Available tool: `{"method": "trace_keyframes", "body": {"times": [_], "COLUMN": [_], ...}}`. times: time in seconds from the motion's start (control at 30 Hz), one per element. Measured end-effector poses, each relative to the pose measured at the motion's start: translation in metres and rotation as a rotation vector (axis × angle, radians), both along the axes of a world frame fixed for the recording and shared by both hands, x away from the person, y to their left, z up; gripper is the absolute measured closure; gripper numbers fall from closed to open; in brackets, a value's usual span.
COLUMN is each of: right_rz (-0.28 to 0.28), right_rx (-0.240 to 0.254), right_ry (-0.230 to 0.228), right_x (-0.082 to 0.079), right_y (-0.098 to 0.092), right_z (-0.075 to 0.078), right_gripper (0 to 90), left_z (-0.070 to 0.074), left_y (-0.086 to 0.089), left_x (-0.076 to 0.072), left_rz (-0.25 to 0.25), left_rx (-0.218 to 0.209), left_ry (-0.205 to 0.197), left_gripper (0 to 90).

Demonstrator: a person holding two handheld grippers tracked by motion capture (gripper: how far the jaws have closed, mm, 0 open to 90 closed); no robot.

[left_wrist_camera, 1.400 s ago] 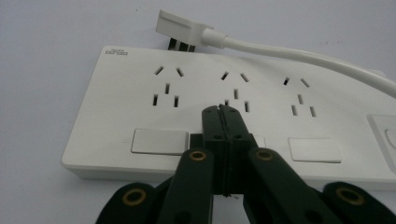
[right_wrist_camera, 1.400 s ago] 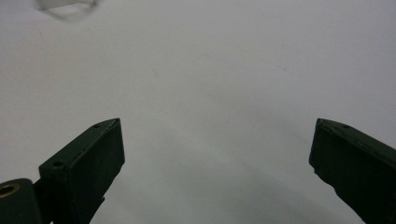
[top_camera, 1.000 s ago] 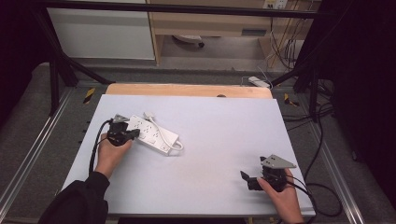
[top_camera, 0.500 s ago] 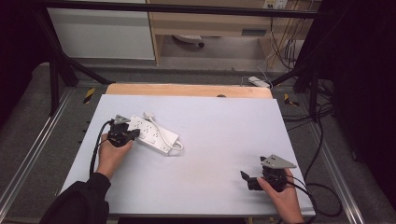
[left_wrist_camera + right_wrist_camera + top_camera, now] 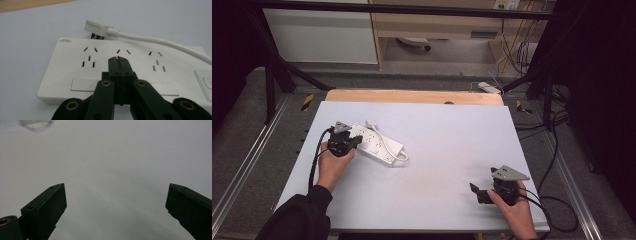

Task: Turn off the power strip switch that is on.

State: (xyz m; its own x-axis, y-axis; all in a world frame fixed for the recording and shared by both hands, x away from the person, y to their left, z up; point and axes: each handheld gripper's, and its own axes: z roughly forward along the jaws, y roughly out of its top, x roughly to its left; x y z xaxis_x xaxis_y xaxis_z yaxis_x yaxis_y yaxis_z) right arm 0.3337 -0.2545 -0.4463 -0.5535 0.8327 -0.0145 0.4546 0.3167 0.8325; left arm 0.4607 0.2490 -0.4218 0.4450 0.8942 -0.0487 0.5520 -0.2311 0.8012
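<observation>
**Power strip at the left, one tool closed over it, the other spread wide**

On the pale worktop we see a white power strip lying flat in the left half, near the far side. Its long axis runs on a slant, from far-left to near-right in the high view. Its socket face points up. In the left gripper view we count three socket groups in a row along the strip, with a switch at its right end. The white cord runs along the strip's far edge and loops at its near-right end. The plug lies on the worktop just beyond the strip's far edge, prongs toward the strip.

Our left tool sits over the strip's left end. Its jaws are pressed together, tips over the middle socket group, with nothing between them. We cannot tell whether the tips touch the strip's face.

Our right tool is well apart, at the near-right corner of the worktop. Its jaws stand wide apart over bare surface.

A wooden board edges the worktop's far side.
</observation>
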Motion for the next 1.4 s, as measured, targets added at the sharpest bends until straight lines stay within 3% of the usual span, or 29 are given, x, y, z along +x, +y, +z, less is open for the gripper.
{"method": "trace_keyframes", "body": {"times": [0.33, 0.57, 0.77, 0.87, 1.03, 1.27, 1.4], "right_rz": [0.000, 0.000, 0.001, 0.002, 0.002, 0.002, 0.001], "right_rx": [-0.005, -0.002, -0.004, -0.004, -0.003, -0.002, -0.003], "right_ry": [0.004, 0.000, 0.001, 0.002, 0.002, 0.003, 0.003], "right_x": [0.000, 0.000, 0.000, 0.000, 0.000, 0.000, 0.000], "right_y": [0.001, 0.001, 0.001, 0.001, 0.001, 0.001, 0.001], "right_z": [-0.001, 0.000, 0.000, 0.000, 0.000, 0.000, 0.000], "right_gripper": [3.8, 3.8, 3.8, 3.8, 3.9, 3.8, 3.8], "left_z": [0.008, 0.018, 0.022, 0.024, 0.028, 0.037, 0.042], "left_y": [0.001, -0.001, -0.006, -0.008, -0.010, -0.012, -0.011], "left_x": [-0.001, -0.003, -0.003, -0.004, -0.004, -0.007, -0.012], "left_rz": [0.011, 0.018, 0.019, 0.022, 0.021, -0.015, -0.018], "left_rx": [-0.034, -0.050, -0.061, -0.067, -0.081, -0.098, -0.108], "left_ry": [-0.030, -0.048, -0.043, -0.062, -0.048, -0.031, -0.023], "left_gripper": [89.6, 69.4, 45.3, 37.5, 21.9, 10.5, 10.6]}}
